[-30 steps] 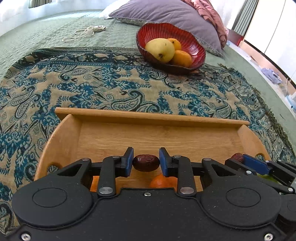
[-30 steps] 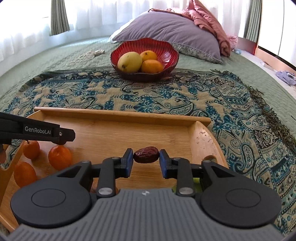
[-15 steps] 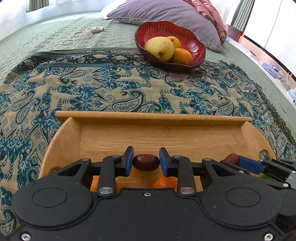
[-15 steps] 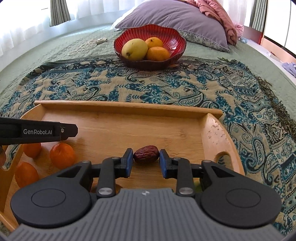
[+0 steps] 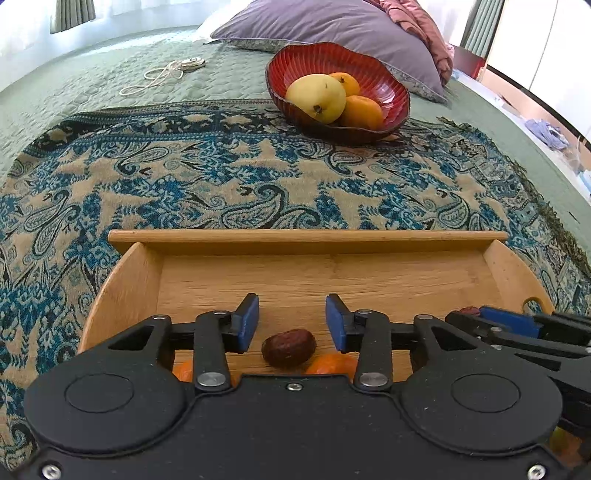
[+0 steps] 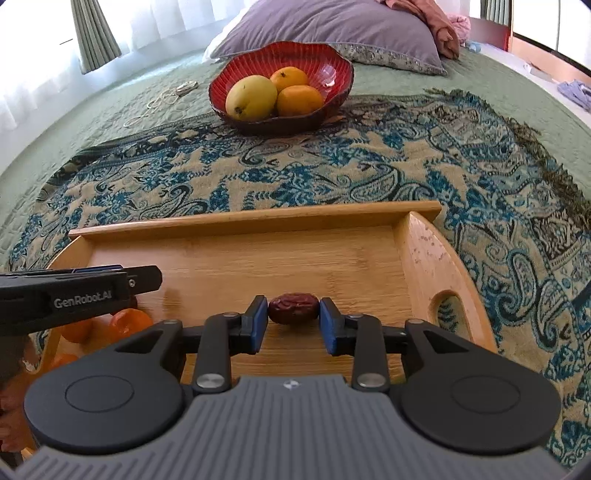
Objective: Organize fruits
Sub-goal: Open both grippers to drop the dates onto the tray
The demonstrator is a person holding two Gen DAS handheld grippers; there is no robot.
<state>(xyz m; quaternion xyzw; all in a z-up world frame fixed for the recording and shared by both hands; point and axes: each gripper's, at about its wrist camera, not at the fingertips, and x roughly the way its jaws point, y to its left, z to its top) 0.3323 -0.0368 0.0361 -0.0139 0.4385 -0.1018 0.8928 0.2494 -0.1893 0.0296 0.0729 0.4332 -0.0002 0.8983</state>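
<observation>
A wooden tray [image 5: 306,236] [image 6: 255,221] lies on the patterned blanket. My left gripper [image 5: 291,317] is open over the tray's near left part. A dark red date [image 5: 289,348] lies free just below its blue pads, beside small oranges [image 5: 330,363]. My right gripper [image 6: 293,317] is shut on a second date [image 6: 293,308] and holds it just above the tray's right half. In the right wrist view the left gripper [image 6: 74,291] shows from the side above the oranges [image 6: 131,323]. A red bowl [image 5: 388,88] [image 6: 332,70] beyond the tray holds a yellow mango [image 6: 251,96] and two oranges.
A paisley blanket [image 6: 369,170] covers the green bedspread. A purple pillow [image 6: 332,26] and pink cloth lie behind the bowl. A white cord [image 5: 159,75] lies far left. The bed's right edge [image 5: 554,147] drops off beside clothes and furniture.
My left gripper has opened and the date it held now lies on the tray by the oranges. The right gripper keeps its date and has shifted slightly forward.
</observation>
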